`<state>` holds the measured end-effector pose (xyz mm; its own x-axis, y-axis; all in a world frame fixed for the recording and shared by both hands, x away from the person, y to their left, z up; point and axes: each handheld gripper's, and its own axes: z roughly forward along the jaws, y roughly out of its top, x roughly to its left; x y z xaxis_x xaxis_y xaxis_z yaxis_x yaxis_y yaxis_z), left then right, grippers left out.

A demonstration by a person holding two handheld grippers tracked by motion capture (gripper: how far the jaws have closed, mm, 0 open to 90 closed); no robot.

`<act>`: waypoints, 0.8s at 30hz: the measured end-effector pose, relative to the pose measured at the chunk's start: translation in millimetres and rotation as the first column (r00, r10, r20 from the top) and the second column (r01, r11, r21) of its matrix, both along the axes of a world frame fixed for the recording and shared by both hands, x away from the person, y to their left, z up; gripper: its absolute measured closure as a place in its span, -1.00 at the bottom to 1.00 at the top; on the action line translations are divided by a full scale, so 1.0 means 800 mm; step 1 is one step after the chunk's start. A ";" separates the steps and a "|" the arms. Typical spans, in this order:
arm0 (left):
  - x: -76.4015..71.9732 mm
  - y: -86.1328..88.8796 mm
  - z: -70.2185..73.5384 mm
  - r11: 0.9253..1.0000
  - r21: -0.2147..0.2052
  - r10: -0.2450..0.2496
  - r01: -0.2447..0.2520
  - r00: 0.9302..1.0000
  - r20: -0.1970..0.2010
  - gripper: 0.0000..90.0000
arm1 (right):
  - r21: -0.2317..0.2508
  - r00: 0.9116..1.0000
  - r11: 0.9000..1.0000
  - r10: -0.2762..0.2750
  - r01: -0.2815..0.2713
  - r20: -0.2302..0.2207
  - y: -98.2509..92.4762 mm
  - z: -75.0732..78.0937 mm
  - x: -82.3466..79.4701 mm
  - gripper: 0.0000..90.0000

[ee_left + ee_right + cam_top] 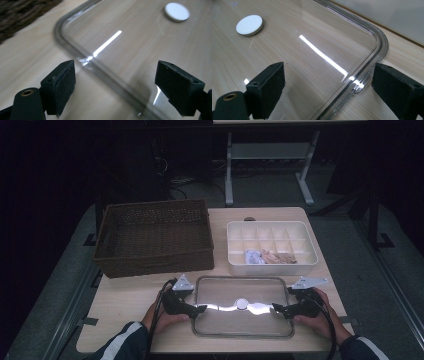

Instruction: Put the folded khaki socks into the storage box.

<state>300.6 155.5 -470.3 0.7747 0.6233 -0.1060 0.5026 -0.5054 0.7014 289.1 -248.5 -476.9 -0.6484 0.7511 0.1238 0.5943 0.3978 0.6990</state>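
Note:
A clear plastic lid (220, 292) with a white round knob (242, 303) lies flat on the wooden table near its front edge. My left gripper (201, 309) stands open at the lid's left edge, its jaws straddling the rim (100, 67). My right gripper (276, 309) stands open at the lid's right edge, jaws either side of the rim (364, 72). The knob (177, 11) shows far off in the left gripper view, and the same knob (249, 25) in the right gripper view. The lid rests on the table, not lifted.
A brown wicker basket (200, 255) stands at the back left. A white divided organiser box (272, 266) sits at the back right with a few small items in its front cells. The table's front edge (210, 351) runs just behind my hands.

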 end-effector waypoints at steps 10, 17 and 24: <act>-0.002 0.002 -0.007 0.918 -0.275 0.242 -0.286 0.953 -0.182 -0.65 | 0.007 1.000 1.000 -0.005 0.005 0.024 0.003 -0.003 -0.004 -0.75; -0.003 0.022 -0.019 0.700 -0.490 0.330 -0.520 0.844 -0.424 -0.64 | 0.010 0.999 1.000 -0.009 0.009 0.030 0.003 -0.003 -0.004 -0.77; 0.000 0.025 -0.025 0.668 -0.519 0.259 -0.533 0.821 -0.509 -0.39 | 0.034 1.000 0.999 -0.012 0.011 0.024 0.002 -0.004 -0.002 -0.78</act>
<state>300.3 175.7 -490.0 0.2815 0.5436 -0.7907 0.8262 0.2817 0.4878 287.2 -247.0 -480.2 -0.6427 0.7544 0.1334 0.5816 0.3671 0.7260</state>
